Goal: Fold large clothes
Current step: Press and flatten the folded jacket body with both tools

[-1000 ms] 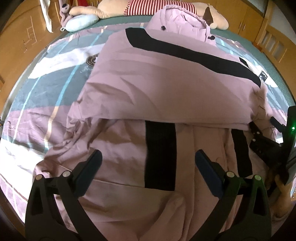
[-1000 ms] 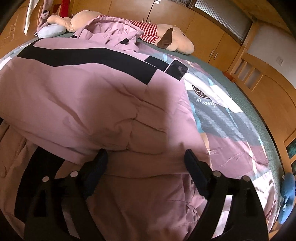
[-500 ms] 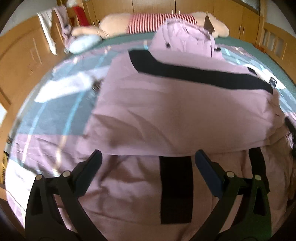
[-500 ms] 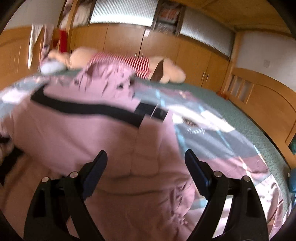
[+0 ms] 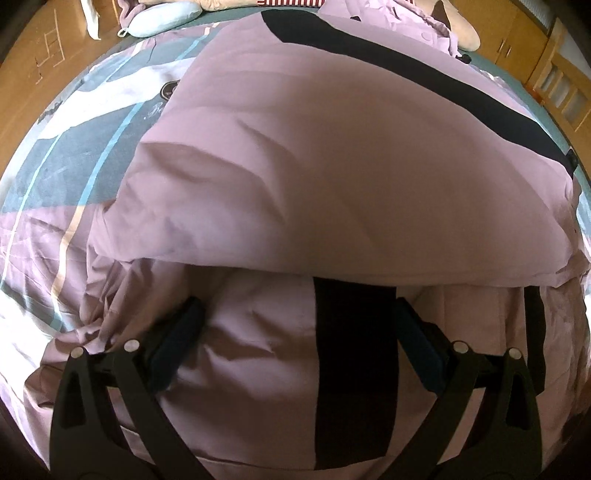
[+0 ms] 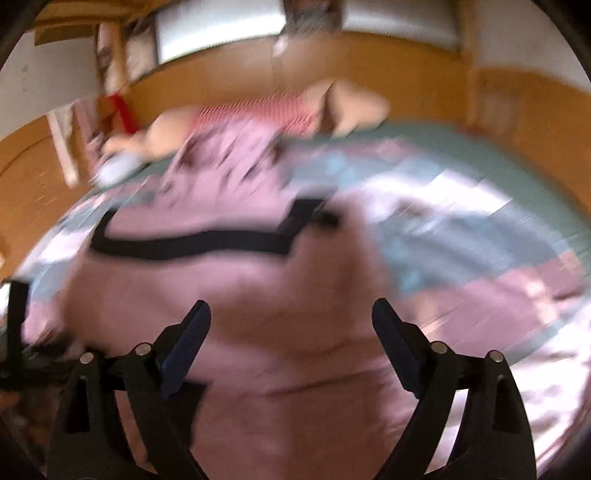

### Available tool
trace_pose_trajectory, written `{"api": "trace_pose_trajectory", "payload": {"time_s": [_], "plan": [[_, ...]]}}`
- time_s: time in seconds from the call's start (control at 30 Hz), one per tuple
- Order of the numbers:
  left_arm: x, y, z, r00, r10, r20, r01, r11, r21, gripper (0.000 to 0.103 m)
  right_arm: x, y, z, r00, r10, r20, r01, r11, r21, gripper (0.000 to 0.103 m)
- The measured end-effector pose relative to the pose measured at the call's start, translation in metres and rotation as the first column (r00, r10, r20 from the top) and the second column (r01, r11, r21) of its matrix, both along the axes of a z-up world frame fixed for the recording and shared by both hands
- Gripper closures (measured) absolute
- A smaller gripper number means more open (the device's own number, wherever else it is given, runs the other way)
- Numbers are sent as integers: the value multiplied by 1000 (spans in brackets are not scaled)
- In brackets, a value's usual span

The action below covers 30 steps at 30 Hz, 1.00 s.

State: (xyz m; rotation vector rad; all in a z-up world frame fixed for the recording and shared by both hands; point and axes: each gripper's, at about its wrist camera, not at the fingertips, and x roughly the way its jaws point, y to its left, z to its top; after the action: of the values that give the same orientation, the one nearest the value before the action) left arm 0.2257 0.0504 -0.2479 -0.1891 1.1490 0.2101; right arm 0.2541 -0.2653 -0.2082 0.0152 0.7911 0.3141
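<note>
Lettering is scarce: a round dark emblem (image 5: 170,88) printed on the bedspread (image 5: 62,162) sits just beside the coat's left edge, with cursive script under it that starts with a capital but is half covered and unreadable. Nothing else carries legible text — the right wrist view is too blurred to read anything.

Spread over the bed lies the pink padded coat (image 5: 332,155), crossed by a black band (image 5: 424,77), its upper half folded down over the lower part so a thick fold edge runs across the middle of the left wrist view. A vertical black stripe (image 5: 352,369) shows on the lower layer.

Pointing steeply down, the left gripper (image 5: 297,345) has its fingers spread wide, one on each side of that stripe, close over the lower layer; whether the tips touch the fabric cannot be told.

Tilted less steeply, the right gripper (image 6: 291,343) hangs above the coat's right side with its jaws opening and no cloth between them.

Behind the coat, a plush toy in a red-striped top (image 6: 258,114) lies along the wooden cabinets (image 6: 229,74), and a pale blue cushion (image 5: 166,20) rests near the far left corner.
</note>
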Motion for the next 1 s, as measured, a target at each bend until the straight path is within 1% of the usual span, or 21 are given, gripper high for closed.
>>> {"api": "trace_pose_trajectory", "payload": {"time_s": [0.07, 0.1, 0.13, 0.17, 0.23, 0.27, 0.3, 0.37, 0.4, 0.43, 0.47, 0.5, 0.57, 0.63, 0.73, 0.83, 0.87, 0.9, 0.93, 0.97, 1.0], "plan": [[-1, -3, 0, 1000, 0, 4, 0, 1000, 8, 2, 4, 16, -23, 998, 5, -60, -12, 994, -112, 13], [-2, -3, 2, 1000, 6, 10, -6, 1000, 11, 2, 10, 23, -41, 991, 7, -130, -29, 984, -174, 12], [-5, 0, 5, 1000, 24, 20, -24, 1000, 17, 2, 11, 28, -48, 990, 13, -140, -41, 980, -197, 10], [-12, 1, 12, 996, 66, 59, -68, 997, 27, 2, 10, 30, -48, 992, 18, -126, -45, 977, -211, 9], [-22, -2, 28, 984, 90, 154, -98, 994, 43, 2, 8, 33, -48, 993, 22, -117, -48, 973, -227, 7], [-24, -9, 37, 978, 65, 199, -84, 992, 90, 2, 7, 34, -49, 993, 22, -113, -47, 972, -229, 6], [-23, -15, 40, 977, 31, 213, -63, 988, 143, 2, 6, 34, -49, 993, 22, -112, -48, 972, -229, 6], [-16, -28, 35, 984, -34, 178, -11, 969, 246, 2, 6, 34, -49, 993, 24, -114, -49, 973, -224, 5], [-13, -30, 28, 987, -46, 156, 5, 967, 255, 2, 5, 35, -49, 993, 24, -114, -50, 973, -224, 5], [-10, -30, 21, 990, -54, 133, 21, 970, 242, 2, 3, 35, -50, 993, 24, -113, -49, 973, -226, 4], [-3, -30, 9, 995, -61, 81, 43, 978, 202, 2, 2, 35, -50, 994, 22, -111, -48, 972, -230, 4], [0, -26, 1, 997, -49, 53, 40, 985, 168, 2, 1, 35, -50, 994, 22, -111, -48, 972, -232, 4], [2, -10, -2, 998, -13, 62, 9, 999, 54, 2, 6, 35, -51, 994, 23, -111, -48, 972, -232, 3], [4, -2, -2, 999, -5, 48, 5, 1000, 5, 2, 6, 35, -51, 993, 26, -111, -51, 971, -232, 1], [-2, 0, 7, 997, 43, 61, -45, 999, 30, 2, 6, 34, -51, 994, 28, -108, -52, 973, -226, 1], [-19, -1, 26, 987, 63, 150, -70, 997, 41, 2, 6, 34, -52, 994, 27, -108, -51, 974, -222, 1], [-21, -3, 29, 983, 48, 175, -62, 995, 76, 2, 5, 35, -52, 994, 26, -107, -50, 973, -224, 1], [-19, -6, 25, 985, 37, 167, -55, 993, 103, 2, 5, 35, -52, 994, 26, -106, -49, 973, -226, 1], [-14, -5, 16, 991, 34, 127, -48, 993, 108, 2, 4, 35, -52, 994, 26, -104, -49, 973, -227, 1], [-7, -7, 0, 998, 35, 50, -39, 995, 88, 2, 4, 35, -52, 994, 26, -103, -49, 973, -227, 1], [-5, -6, -3, 998, 33, 51, -38, 995, 91, 2, 4, 34, -52, 994, 26, -103, -49, 973, -226, 1]]}}
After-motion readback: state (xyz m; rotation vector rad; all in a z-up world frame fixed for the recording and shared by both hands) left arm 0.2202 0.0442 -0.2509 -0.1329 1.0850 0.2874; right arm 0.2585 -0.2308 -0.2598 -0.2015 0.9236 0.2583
